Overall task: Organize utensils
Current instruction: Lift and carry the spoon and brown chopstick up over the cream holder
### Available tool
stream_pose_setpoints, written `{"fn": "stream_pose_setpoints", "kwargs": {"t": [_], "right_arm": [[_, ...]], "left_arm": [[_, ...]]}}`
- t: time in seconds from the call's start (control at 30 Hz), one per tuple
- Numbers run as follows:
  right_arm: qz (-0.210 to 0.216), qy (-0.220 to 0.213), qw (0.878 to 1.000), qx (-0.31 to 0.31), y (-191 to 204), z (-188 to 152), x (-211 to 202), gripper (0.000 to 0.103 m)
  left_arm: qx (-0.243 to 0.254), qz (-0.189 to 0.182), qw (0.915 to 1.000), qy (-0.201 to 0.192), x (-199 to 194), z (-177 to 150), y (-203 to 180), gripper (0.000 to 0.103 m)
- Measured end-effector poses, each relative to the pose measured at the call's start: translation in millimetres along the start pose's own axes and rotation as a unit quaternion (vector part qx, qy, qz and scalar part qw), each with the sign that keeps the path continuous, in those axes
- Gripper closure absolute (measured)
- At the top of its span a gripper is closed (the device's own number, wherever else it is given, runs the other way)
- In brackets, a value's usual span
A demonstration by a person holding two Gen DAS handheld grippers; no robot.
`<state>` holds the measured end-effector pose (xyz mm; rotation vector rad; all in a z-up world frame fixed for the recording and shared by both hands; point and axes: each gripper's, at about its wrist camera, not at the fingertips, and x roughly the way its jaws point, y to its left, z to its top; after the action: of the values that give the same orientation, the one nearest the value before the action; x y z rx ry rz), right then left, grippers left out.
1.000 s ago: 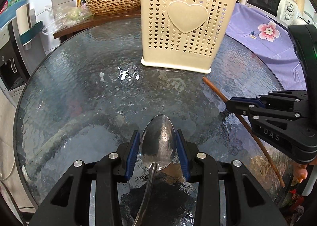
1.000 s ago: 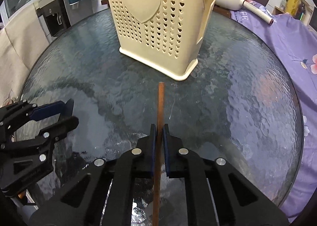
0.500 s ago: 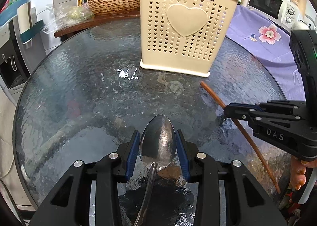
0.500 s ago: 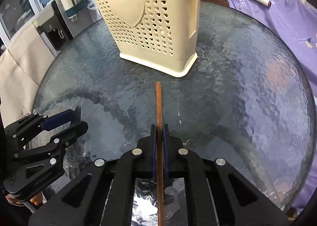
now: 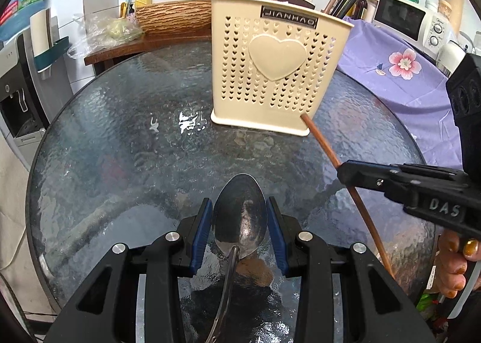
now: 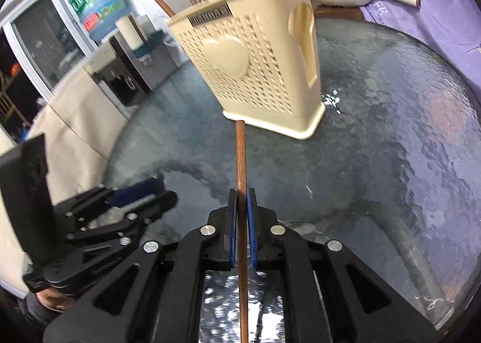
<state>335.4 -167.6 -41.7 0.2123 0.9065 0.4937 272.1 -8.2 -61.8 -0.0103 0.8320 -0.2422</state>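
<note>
Cream plastic, punched all over with little hearts and carrying one big raised heart on its face, the utensil holder stands upright toward the far side of the round, dimpled glass surface. Several brown chopsticks and some dark-handled utensils already poke out of its top. The left gripper hangs over the near part of the glass with its blue-padded fingers partly spread, clasping the bowl of a metal spoon between them; the spoon's bowl points toward the holder and its handle runs back under the gripper. To its right, the right gripper has its fingers pinched nearly together on a single brown wooden chopstick, gripped partway along its length. The chopstick is off the glass and points toward the holder, its far tip appearing just at the holder's base near the lower corner; whether it touches I cannot tell. A person's hand with painted nails shows at the right gripper's handle. Behind the table there is a purple flowered cloth, a white microwave, a woven basket and a water dispenser.
</note>
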Motion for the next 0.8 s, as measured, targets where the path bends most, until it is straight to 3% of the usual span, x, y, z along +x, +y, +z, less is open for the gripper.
{"fn": "stream_pose_setpoints", "kwargs": {"t": [0.4,0.8], "right_arm": [[0.033,-0.087,0.995,-0.019,20.7,16.7,-56.4,0.096],[0.04,-0.129,0.99,-0.047,34.9,21.4,-93.0,0.096]], "left_arm": [[-0.011,-0.019,0.9988,-0.044,-36.4,21.2,1.9,0.067],[-0.017,-0.03,0.9949,-0.094,-74.0,41.9,-4.0,0.067]]}}
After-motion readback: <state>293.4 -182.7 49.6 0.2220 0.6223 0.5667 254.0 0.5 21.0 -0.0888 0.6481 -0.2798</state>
